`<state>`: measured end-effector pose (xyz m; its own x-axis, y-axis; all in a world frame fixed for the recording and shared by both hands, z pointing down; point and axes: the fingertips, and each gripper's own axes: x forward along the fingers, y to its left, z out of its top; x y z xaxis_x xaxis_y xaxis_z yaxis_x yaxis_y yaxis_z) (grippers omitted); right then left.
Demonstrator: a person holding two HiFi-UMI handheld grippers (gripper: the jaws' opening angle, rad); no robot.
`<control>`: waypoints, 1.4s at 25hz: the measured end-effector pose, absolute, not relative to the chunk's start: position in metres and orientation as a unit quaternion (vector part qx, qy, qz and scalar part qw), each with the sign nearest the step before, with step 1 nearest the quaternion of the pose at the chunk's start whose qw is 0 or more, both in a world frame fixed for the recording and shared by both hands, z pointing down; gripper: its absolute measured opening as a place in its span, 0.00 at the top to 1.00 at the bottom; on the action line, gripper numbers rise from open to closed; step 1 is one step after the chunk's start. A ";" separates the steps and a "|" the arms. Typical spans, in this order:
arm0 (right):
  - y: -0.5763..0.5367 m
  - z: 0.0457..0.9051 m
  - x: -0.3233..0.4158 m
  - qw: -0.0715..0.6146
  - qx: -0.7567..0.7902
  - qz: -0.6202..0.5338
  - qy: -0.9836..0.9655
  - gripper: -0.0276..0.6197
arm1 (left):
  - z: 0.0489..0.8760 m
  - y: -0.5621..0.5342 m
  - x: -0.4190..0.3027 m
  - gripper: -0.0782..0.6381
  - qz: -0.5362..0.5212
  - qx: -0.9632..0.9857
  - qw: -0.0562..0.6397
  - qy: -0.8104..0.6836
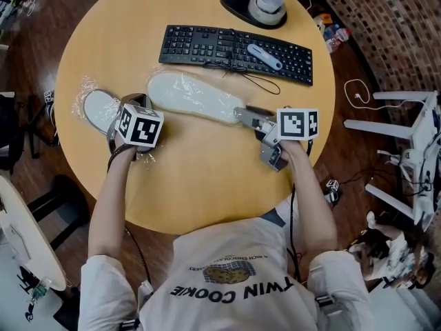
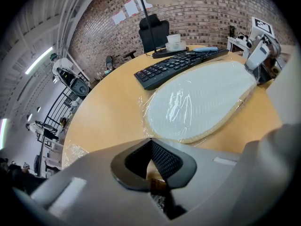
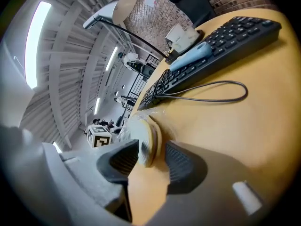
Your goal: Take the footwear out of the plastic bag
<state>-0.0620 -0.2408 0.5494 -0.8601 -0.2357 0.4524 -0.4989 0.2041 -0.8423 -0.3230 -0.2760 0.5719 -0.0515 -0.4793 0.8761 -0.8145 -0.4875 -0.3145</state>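
A white slipper [image 1: 196,96] wrapped in clear plastic [image 2: 176,95] lies across the middle of the round wooden table [image 1: 200,178]. My right gripper [image 1: 242,114] is at its heel end. In the right gripper view this gripper [image 3: 151,147] stands open, with the slipper's tan-edged heel [image 3: 149,133] between the pads and a gap beside it. My left gripper [image 2: 150,144], under its marker cube [image 1: 141,126], is at the toe end; its pads meet at the tips where the crinkled film runs in. A second slipper [image 1: 100,109] lies at the left on loose plastic [image 1: 84,88].
A black keyboard [image 1: 234,50] with a pale blue tool [image 1: 265,56] on it lies beyond the slipper, its cable [image 1: 260,83] looping toward the heel. A lamp base [image 1: 251,9] stands at the far edge. White stands [image 1: 406,136] are on the floor at the right.
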 end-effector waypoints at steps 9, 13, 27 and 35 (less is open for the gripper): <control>-0.238 0.547 -0.085 0.105 0.204 0.585 -0.778 0.76 | 0.573 -0.275 -0.324 0.88 0.541 0.670 0.152 -0.485; -0.236 0.541 -0.084 0.084 0.205 0.578 -0.785 0.79 | 0.574 -0.277 -0.323 0.89 0.539 0.671 0.152 -0.487; -0.216 0.526 -0.047 0.051 0.241 0.570 -0.784 0.82 | 0.572 -0.278 -0.325 0.88 0.537 0.668 0.151 -0.493; -0.206 0.516 -0.022 0.033 0.263 0.559 -0.786 0.82 | 0.571 -0.277 -0.326 0.88 0.537 0.665 0.148 -0.497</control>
